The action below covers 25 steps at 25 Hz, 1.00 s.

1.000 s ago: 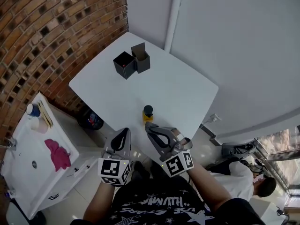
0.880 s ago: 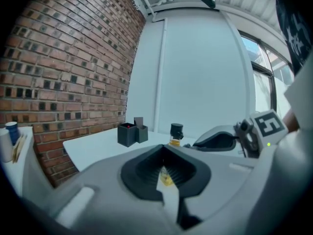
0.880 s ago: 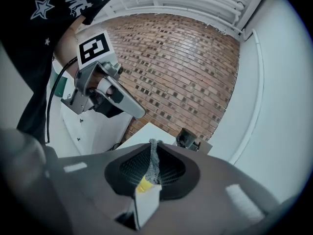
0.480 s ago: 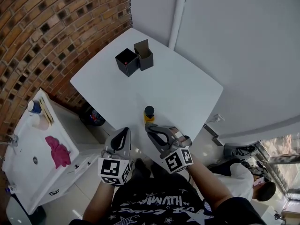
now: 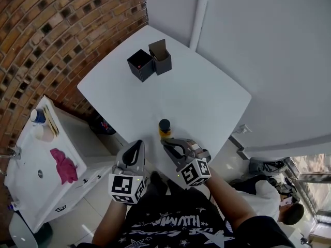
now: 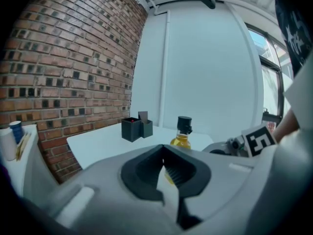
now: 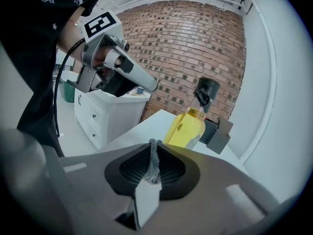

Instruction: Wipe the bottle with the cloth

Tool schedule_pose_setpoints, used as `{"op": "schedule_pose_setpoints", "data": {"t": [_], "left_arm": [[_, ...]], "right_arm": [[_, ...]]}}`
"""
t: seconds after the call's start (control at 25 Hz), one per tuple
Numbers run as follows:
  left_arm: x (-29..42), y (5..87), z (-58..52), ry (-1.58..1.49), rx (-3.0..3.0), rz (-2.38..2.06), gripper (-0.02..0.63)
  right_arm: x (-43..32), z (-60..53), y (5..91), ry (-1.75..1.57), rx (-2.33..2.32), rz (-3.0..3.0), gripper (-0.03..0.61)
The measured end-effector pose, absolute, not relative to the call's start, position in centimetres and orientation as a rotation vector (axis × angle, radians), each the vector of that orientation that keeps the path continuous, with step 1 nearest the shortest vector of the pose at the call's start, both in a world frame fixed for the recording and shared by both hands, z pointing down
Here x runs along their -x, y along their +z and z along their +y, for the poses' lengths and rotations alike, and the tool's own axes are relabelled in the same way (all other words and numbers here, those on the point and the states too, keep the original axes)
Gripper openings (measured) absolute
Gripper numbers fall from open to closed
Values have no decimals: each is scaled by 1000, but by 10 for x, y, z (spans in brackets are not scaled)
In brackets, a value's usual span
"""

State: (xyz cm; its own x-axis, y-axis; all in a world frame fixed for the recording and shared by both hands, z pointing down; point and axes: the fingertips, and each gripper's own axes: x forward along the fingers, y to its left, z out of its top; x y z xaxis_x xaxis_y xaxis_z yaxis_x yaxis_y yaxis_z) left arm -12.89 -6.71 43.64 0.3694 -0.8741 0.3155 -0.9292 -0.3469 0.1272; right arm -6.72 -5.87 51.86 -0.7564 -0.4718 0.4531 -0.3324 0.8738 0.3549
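A small bottle (image 5: 164,128) of yellow liquid with a black cap stands upright near the front edge of the white table (image 5: 201,92). Both grippers hover just off that edge. My left gripper (image 5: 138,145) is shut and empty, a little left of the bottle (image 6: 182,135), as the left gripper view (image 6: 164,163) shows. My right gripper (image 5: 165,141) is shut too, its tips close below the bottle (image 7: 188,126), with nothing held (image 7: 154,156). A pink cloth (image 5: 63,165) lies on the white cabinet (image 5: 31,190) far left, away from both grippers.
Two black open boxes (image 5: 140,65) (image 5: 161,59) stand at the table's far side. A brick wall (image 5: 46,40) runs along the left. A blue-topped cup (image 5: 36,116) sits on the cabinet. A dark bin (image 5: 103,130) is under the table; a person (image 5: 269,190) crouches lower right.
The head view has drifted slightly, so the table sits a little higher in frame. Both grippers stay shut in about the same place at the table's front edge.
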Motion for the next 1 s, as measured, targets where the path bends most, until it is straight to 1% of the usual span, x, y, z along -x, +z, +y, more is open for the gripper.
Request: {"op": "schedule_pose_setpoints", "data": {"t": [0.24,0.36,0.52,0.68,0.8,1.0], "left_arm": [[129,442,-76,299,-2332,-1603,5],[130,445,-80,310,-2323,-1611,5],[130,449,-84,317,-2318,-1613,5],[127,459,-87,348,-2315,-1620,5],[122,466,-88,377,-2312,-1620,5],[112,468,-84,378,-2325,-1589,5]], "right_arm": [[65,-62,538,-304,-543,-2479,41],[55,-57,532,-264,-565,-2513,41],[20,-70,486,-29,-838,-2645,41],[-8,-104,444,321,-1173,-2738,41],[-3,-117,442,470,-1235,-2765,41],[8,-119,462,678,-1293,-2701,41]]}}
